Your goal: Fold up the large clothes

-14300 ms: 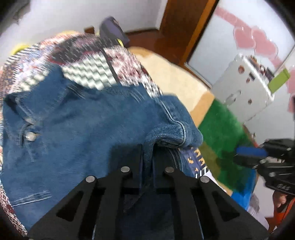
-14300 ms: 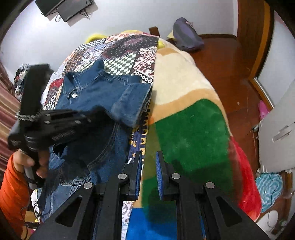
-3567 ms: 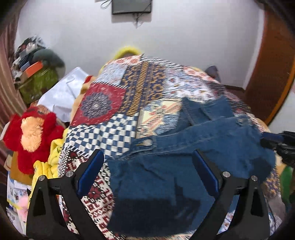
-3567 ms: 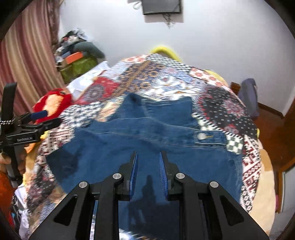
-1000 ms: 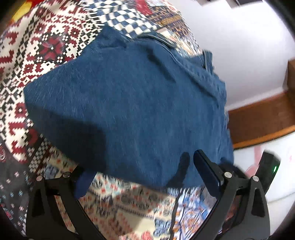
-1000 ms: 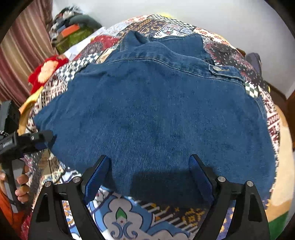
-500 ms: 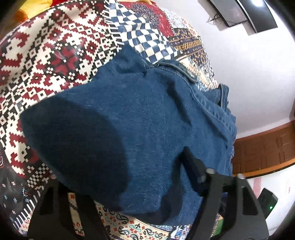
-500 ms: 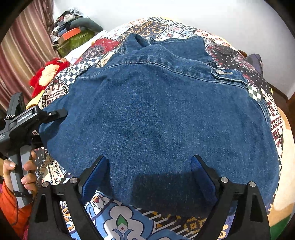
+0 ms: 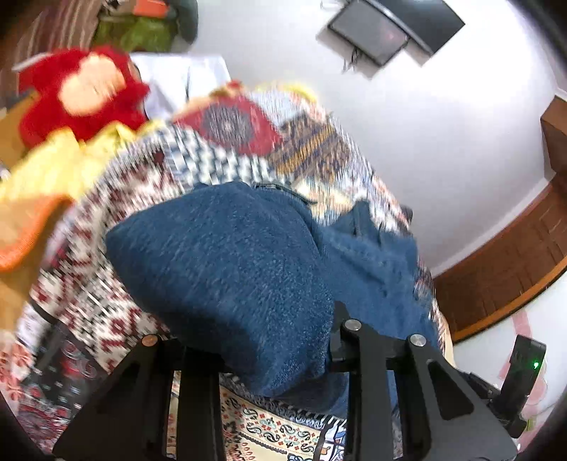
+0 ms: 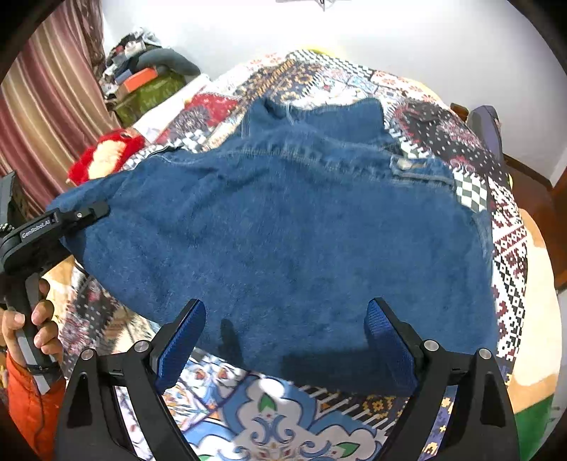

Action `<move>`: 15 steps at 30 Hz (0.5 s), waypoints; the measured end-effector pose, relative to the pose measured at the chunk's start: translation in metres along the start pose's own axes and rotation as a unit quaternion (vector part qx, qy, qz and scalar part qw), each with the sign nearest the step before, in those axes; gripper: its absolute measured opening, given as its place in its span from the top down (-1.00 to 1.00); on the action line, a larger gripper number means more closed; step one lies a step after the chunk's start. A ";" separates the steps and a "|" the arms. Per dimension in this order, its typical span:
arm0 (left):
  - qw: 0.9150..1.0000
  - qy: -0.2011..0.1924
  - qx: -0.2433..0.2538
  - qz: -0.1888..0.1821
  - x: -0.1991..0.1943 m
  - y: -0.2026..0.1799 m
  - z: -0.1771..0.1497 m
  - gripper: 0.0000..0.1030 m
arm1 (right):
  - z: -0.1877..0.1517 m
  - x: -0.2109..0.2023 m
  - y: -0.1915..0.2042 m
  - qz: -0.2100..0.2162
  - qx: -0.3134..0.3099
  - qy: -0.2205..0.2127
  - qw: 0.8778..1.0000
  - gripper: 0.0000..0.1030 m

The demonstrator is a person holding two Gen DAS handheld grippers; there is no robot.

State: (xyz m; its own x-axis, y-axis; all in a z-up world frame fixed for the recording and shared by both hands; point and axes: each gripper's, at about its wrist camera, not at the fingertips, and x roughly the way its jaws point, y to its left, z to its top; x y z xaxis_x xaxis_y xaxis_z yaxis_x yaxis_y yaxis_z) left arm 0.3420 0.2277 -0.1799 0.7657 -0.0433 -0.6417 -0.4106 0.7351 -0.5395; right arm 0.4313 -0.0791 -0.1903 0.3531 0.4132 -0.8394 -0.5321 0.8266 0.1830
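Since a second ago the left gripper has lifted its corner of the denim jacket off the patchwork bedspread; its jaws are closing with the fabric bunched between them, probably already pinched, though the blur makes that hard to call. A red plush toy sits at the left edge, a wall TV up top. The right gripper hangs released over the near hem. The left tool reads "GenRobot.AI".
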 end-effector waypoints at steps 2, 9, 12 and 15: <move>1.000 -0.014 0.000 0.005 -0.011 0.001 0.009 0.42 | 0.006 -0.002 0.009 0.008 -0.004 -0.005 1.000 -0.78; 0.995 -0.074 0.052 0.040 -0.045 -0.004 0.029 0.42 | 0.026 0.026 0.059 0.034 -0.047 0.007 0.998 -0.78; 0.994 -0.079 0.060 0.045 -0.045 -0.001 0.035 0.42 | 0.028 0.053 0.081 0.043 -0.077 0.032 0.996 -0.78; 0.993 -0.077 0.077 0.050 -0.038 -0.004 0.034 0.42 | 0.027 0.081 0.090 0.050 -0.081 0.063 0.993 -0.78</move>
State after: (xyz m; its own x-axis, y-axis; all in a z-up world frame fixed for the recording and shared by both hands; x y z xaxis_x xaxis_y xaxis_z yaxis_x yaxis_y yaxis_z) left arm 0.3313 0.2497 -0.1350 0.7963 0.1295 -0.5909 -0.4163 0.8261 -0.3799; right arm 0.4322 0.0390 -0.2279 0.1986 0.4300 -0.8807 -0.6804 0.7073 0.1920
